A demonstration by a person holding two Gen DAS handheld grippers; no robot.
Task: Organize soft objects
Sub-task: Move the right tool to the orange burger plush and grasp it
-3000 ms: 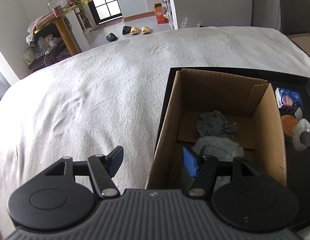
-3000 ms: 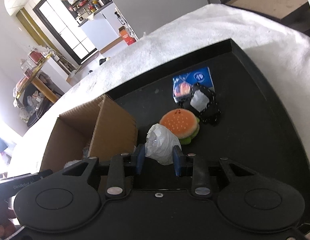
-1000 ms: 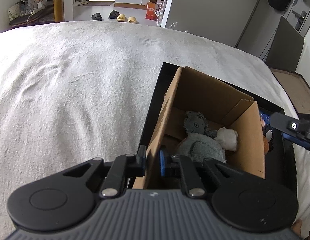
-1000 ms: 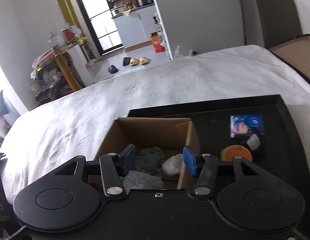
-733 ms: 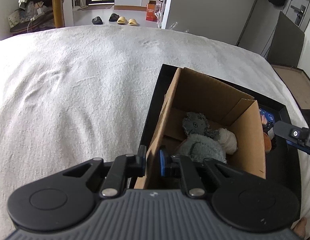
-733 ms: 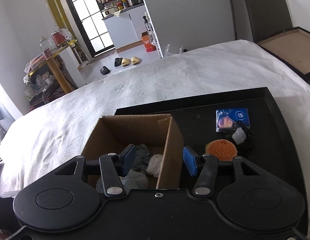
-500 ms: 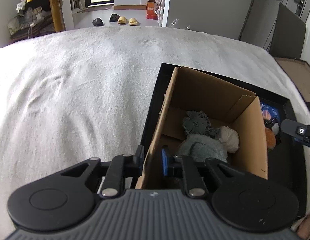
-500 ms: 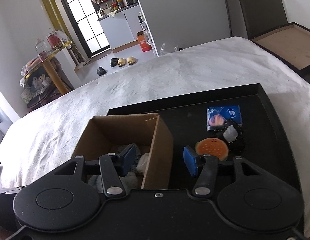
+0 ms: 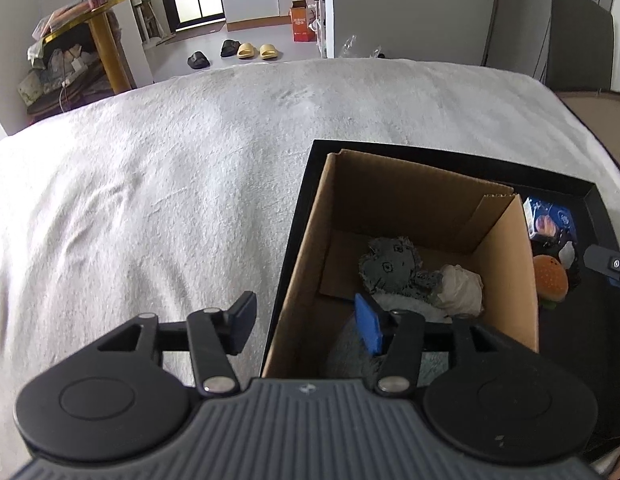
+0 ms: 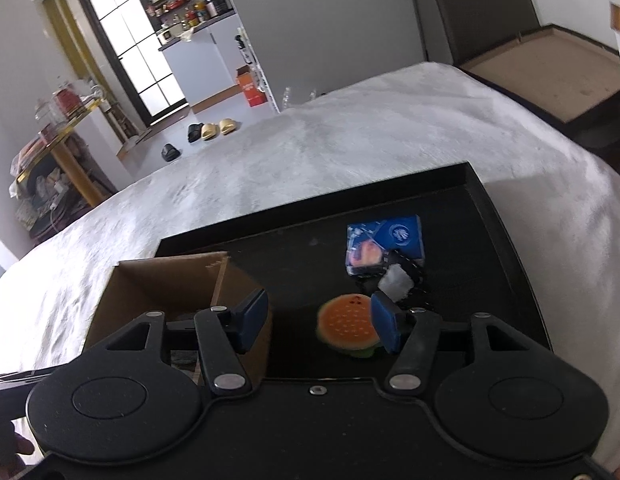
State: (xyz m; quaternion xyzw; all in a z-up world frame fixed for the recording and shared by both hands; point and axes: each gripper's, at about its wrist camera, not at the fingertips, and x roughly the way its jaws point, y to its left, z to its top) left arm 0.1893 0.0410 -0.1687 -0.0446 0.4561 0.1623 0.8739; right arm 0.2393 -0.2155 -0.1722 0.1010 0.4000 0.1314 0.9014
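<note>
An open cardboard box (image 9: pixel 422 200) stands at the left end of a black tray (image 9: pixel 450 156). Inside it lie a grey plush toy (image 9: pixel 390 268) and a white crumpled soft lump (image 9: pixel 462 284). My left gripper (image 9: pixel 306 322) straddles the box's left wall with its jaws opening, and neither pad touches the cardboard. Right of the box (image 10: pixel 170 280), on the tray (image 10: pixel 490 208), lies a burger plush (image 10: pixel 348 326). My right gripper (image 10: pixel 318 322) hovers over it, opening slightly and holding nothing. Behind the burger are a blue packet (image 10: pixel 386 240) and a black-and-white item (image 10: pixel 398 280).
The tray rests on a white bedspread (image 9: pixel 170 200) that stretches away to the left and back. Beyond the bed are slippers (image 9: pixel 250 50) on the floor and a gold table (image 9: pixel 102 32) with clutter. A brown panel (image 10: pixel 550 68) lies to the right.
The left gripper has let go of the box's left wall and its jaws have spread wide. The right gripper has swung right, from over the box to over the burger plush.
</note>
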